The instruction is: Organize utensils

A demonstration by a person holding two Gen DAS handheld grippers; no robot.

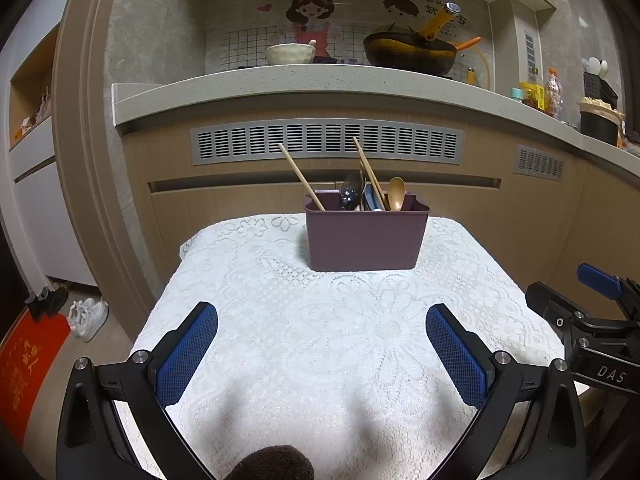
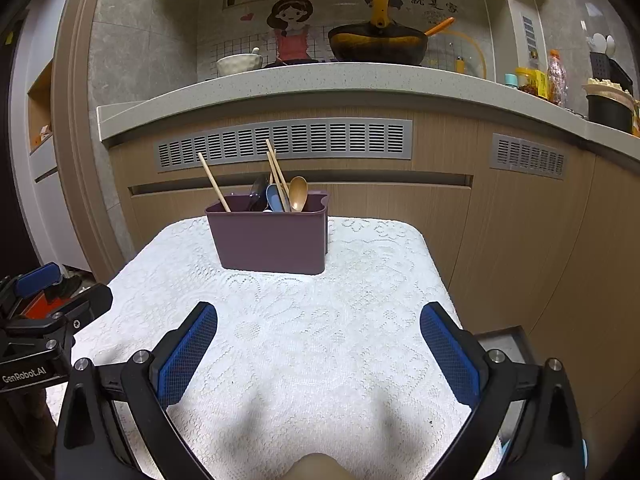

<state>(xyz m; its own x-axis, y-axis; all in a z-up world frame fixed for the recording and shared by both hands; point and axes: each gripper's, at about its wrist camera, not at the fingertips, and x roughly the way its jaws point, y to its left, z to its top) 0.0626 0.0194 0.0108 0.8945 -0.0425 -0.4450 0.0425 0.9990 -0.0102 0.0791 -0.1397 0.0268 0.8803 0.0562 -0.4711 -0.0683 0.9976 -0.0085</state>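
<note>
Both grippers, left [image 1: 322, 354] & right [image 2: 318, 354], w/ jaws wide apart, empty, above lace tablecloth [image 1: 320, 320]; utensils upright in purple caddy [image 1: 366, 236].

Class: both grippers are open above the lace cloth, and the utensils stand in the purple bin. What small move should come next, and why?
Probably withdraw: the chopsticks and wooden spoon already stand in the purple bin, the lace cloth holds nothing loose, and both grippers are empty.

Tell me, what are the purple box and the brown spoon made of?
The purple box looks like plastic: smooth, matte walls with rounded, moulded corners. The brown spoon seems to be wood, with a warm tan colour and a soft sheen, though it could be bamboo.
</note>
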